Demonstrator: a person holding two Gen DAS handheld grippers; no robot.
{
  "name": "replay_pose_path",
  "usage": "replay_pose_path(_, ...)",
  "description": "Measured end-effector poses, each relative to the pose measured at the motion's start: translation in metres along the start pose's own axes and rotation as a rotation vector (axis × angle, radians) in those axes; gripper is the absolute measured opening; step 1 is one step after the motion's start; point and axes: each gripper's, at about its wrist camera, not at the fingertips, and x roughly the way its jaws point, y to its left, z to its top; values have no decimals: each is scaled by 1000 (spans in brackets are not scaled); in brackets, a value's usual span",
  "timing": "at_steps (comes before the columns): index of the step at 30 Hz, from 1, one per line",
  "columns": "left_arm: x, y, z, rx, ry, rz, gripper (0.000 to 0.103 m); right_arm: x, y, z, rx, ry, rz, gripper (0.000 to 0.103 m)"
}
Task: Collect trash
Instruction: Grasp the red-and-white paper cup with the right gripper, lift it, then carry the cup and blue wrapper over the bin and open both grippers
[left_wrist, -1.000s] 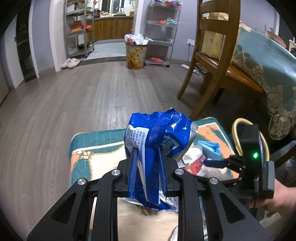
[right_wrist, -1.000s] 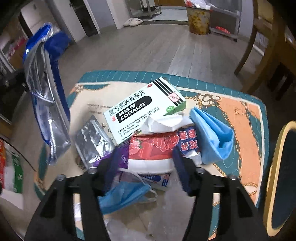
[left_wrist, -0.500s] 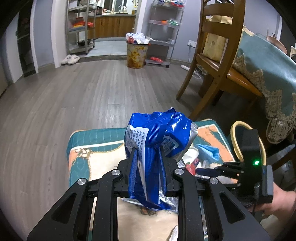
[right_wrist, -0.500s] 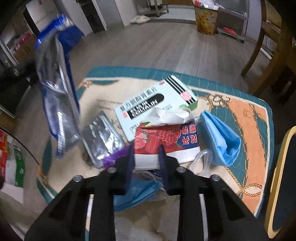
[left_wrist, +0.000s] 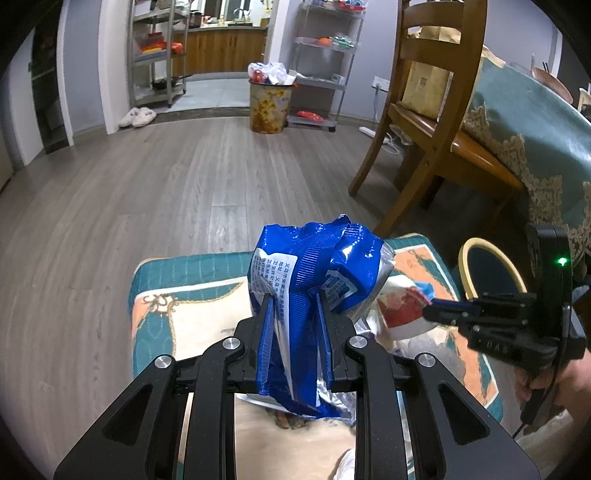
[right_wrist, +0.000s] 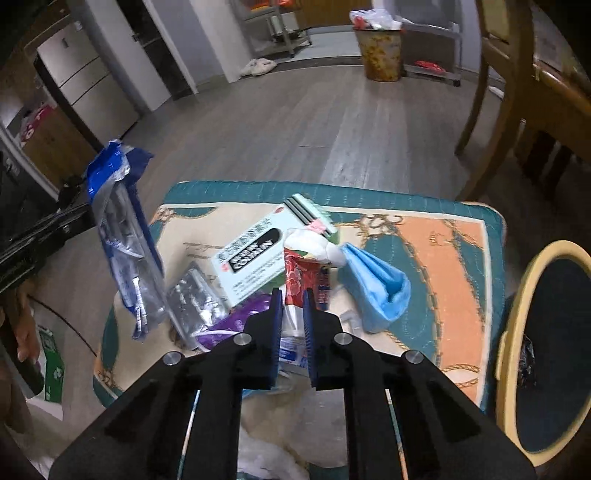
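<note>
My left gripper is shut on a crumpled blue snack bag, held upright above the patterned cushion; the same bag hangs at the left of the right wrist view. My right gripper has its jaws closing tight on a red-and-white tissue packet, the pads pressing its sides. That packet shows slightly raised at the right gripper in the left wrist view. On the cushion lie a white medicine box, a blue mask, a silver blister pack and a purple wrapper.
A yellow-rimmed dark bin stands just right of the cushion. A wooden chair and a draped table are behind it. A flowered waste bin stands far across the wooden floor. A hand holds the right gripper.
The right gripper went from wide open around the tissue packet to shut on it, then lifted it up and back. The left gripper and blue bag stayed still.
</note>
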Motion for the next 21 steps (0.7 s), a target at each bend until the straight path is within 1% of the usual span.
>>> replay_pose_path(4,2,0,-1,3,7,1,24,3,-6,4,8,-7,-11,11)
replay_pose_path(5,2,1,0,3,8,1,24,5,-6,5,6,-7,-2,11)
replay_pose_path(11,5,-5,-1,17,21,2,24,13,5,3,-50,-12,-28,11)
replay_pose_path(13,4,-5,0,18,20,-1,24,9,8,3,-51,-26,-33,11)
replay_pose_path(16,2,-7,0,25,11,1,24,-3,8,5,-43,-57,-12,11)
replay_pose_path(21,-5,-14,0,31,-8,-5,24,-41,2,7,-9,-122,33,11)
